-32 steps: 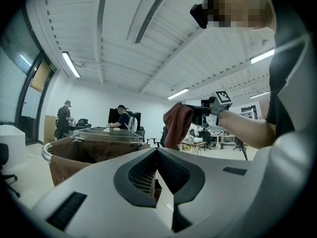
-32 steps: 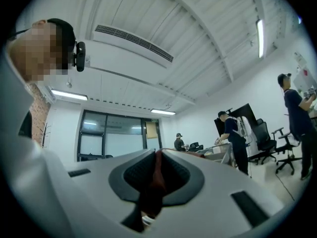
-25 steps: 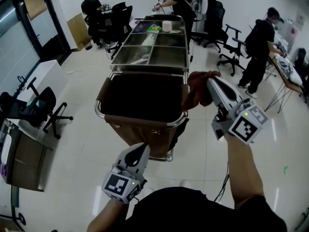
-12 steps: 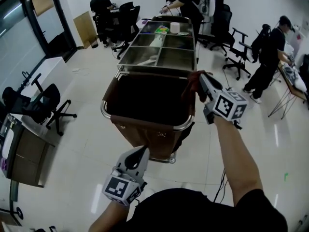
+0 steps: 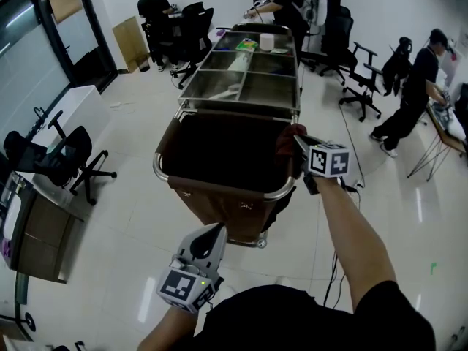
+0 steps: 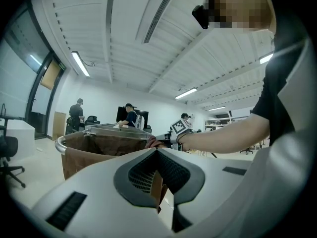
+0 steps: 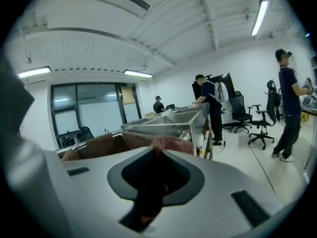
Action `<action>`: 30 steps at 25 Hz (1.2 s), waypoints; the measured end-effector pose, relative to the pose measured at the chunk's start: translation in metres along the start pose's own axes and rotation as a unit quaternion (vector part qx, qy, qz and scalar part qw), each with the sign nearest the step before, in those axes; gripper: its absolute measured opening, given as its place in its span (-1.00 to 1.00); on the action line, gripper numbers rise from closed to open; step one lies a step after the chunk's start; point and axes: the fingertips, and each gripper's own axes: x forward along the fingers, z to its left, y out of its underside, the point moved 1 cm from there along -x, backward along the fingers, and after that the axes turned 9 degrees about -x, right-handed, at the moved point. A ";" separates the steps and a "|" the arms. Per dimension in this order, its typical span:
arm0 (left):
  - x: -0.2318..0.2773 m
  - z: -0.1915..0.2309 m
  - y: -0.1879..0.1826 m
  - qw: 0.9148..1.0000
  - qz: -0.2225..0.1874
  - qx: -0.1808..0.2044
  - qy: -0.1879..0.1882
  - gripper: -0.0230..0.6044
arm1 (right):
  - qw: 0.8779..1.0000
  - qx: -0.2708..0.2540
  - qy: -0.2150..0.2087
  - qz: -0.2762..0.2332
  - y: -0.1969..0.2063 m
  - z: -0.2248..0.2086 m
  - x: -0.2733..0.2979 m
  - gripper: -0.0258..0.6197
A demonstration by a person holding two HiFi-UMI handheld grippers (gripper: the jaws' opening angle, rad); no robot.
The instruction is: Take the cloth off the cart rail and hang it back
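at 2 o'clock we see our right gripper (image 5: pixel 297 142), its jaws opening with the red cloth (image 5: pixel 286 139) between them, at the cart rail's (image 5: pixel 241 191) right edge, while at 6 o'clock our left gripper (image 5: pixel 217 229), jaws together, hangs over open floor (image 5: pixel 124 221).

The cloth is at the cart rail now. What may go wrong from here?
The right gripper is opening its jaws with the cloth between them at the cart rail. If too little cloth lies over the rail, it may slip into the bag or onto the floor. The left gripper hangs far away.
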 end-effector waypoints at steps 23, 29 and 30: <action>0.008 -0.022 0.001 1.000 0.010 0.011 0.026 -0.93 | 0.990 -0.009 -0.064 -0.124 -0.056 0.046 -0.094 -0.82; 0.014 -0.037 0.001 0.999 0.012 0.017 0.046 -0.93 | 0.977 0.015 -0.115 -0.181 -0.064 0.104 -0.167 -0.91; 0.016 -0.038 0.000 0.999 0.011 0.017 0.048 -0.93 | 0.974 0.022 -0.123 -0.189 -0.066 0.111 -0.179 -0.91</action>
